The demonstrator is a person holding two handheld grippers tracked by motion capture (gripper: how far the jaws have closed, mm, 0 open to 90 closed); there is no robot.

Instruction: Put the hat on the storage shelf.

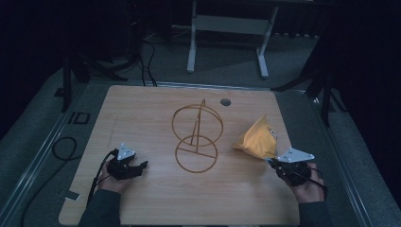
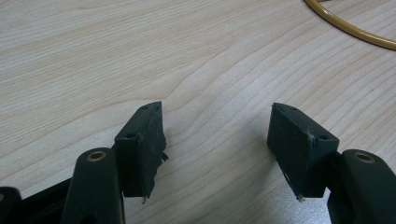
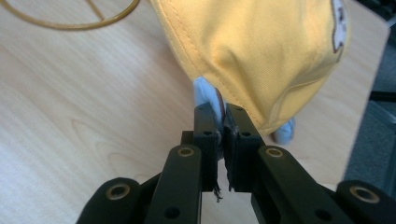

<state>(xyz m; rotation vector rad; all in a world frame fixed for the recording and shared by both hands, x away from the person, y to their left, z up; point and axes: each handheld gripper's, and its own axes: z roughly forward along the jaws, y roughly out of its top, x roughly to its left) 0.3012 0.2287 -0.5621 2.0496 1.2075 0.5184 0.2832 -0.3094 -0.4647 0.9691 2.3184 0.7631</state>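
Right gripper (image 3: 223,122) was clamped nearly shut on the edge of the yellow cap (image 1: 258,138), which sat just right of the gold wire stand (image 1: 197,139) on the table (image 1: 142,198). Thin pinch on fabric only, so the cap could have slipped out on a lift. Left gripper (image 2: 217,144) sat wide open, empty, left of the stand; a careless swing could have knocked it.

Cap (image 1: 257,138) right of wire stand (image 1: 196,138), on table (image 1: 142,118)
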